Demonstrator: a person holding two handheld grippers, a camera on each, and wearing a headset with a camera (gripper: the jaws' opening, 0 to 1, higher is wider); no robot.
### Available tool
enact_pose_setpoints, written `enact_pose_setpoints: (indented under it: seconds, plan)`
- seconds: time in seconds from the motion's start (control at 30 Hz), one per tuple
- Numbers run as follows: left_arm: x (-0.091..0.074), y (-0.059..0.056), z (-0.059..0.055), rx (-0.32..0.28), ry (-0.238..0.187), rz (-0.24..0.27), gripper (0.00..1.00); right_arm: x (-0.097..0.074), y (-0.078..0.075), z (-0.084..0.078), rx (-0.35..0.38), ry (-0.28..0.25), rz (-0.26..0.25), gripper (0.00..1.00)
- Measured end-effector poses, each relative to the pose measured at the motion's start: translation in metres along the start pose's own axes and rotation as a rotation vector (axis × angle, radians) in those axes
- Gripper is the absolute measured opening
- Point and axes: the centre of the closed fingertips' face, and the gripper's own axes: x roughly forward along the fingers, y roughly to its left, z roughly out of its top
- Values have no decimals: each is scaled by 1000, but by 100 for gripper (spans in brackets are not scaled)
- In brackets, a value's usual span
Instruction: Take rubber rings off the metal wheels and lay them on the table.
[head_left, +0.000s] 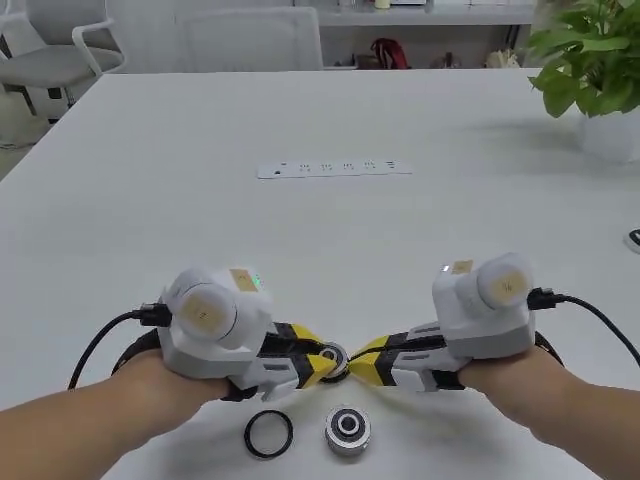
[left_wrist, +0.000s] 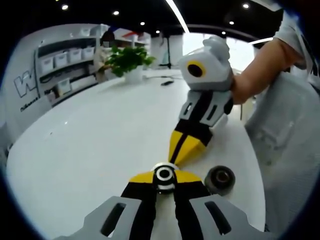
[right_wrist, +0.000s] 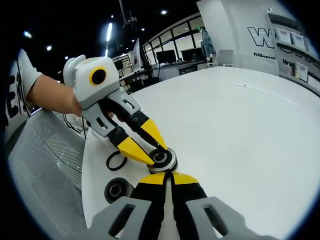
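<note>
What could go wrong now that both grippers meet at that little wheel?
The held wheel sits only at the tips of the left gripper, so a tug from the right gripper might pop it out. It could then roll away, or bump the loose wheel and the black ring lying close by.
</note>
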Motion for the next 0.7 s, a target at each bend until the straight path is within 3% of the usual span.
enact_pose_setpoints:
  seconds: [0.7]
  plan:
    - [0,0,0,-7,-2,8,12,4,-2,-2,-93,31,-29,3]
